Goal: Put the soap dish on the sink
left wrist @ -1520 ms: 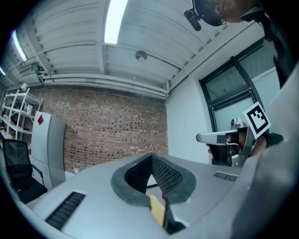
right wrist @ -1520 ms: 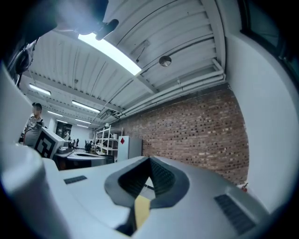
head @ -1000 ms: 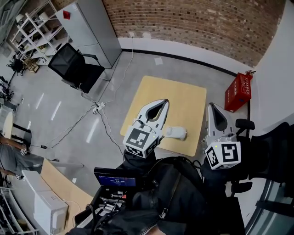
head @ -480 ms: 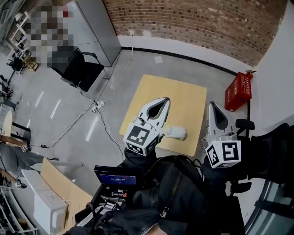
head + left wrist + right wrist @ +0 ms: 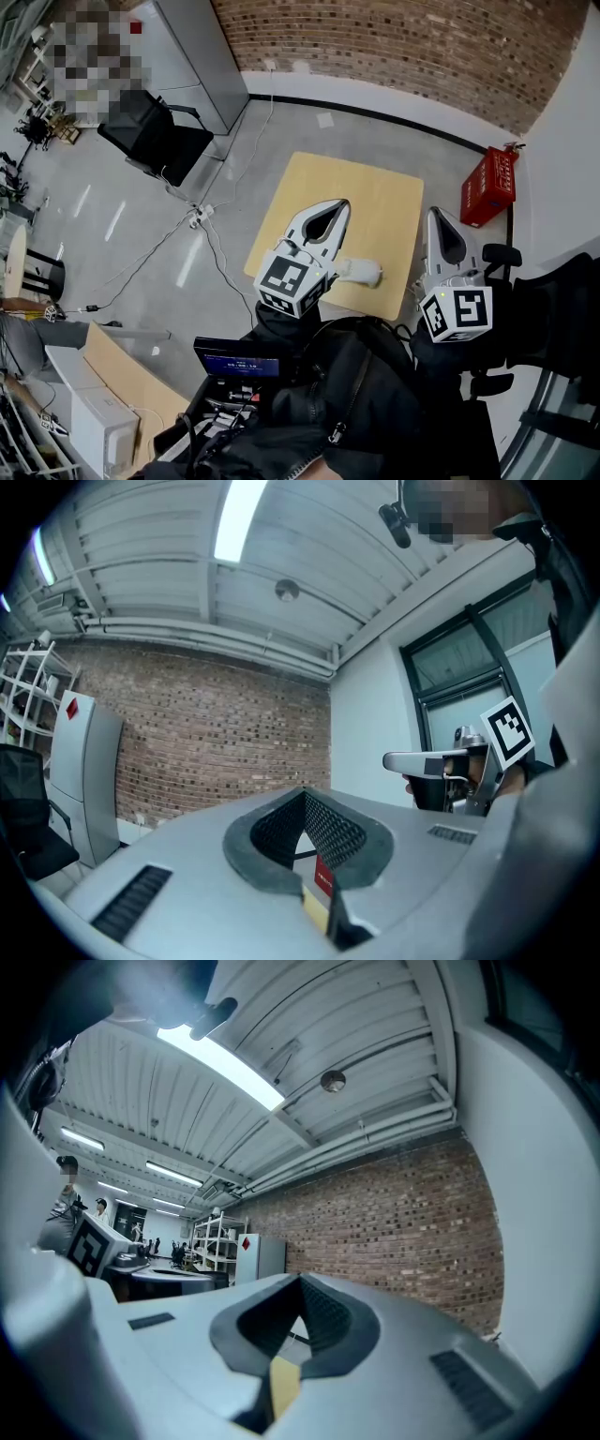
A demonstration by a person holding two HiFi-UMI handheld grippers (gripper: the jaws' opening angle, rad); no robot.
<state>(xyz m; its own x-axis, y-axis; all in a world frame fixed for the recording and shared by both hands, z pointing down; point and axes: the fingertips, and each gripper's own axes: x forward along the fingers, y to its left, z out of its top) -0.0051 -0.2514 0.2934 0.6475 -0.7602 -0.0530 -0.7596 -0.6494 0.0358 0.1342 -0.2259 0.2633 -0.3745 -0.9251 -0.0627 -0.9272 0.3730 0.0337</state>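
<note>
Wooden table: 1 | soap dish: 1 | left gripper, right gripper: closed

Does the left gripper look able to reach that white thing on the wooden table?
Probably yes: the white thing sits alone on the table near the left gripper, nothing between; its shut jaws must open first.

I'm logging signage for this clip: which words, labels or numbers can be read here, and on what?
No text can be read outright.
Red crate: pale print, too small to read.
Small screen: bluish lines, too blurred to read.
Grey cabinet: red sign, no legible text.
</note>
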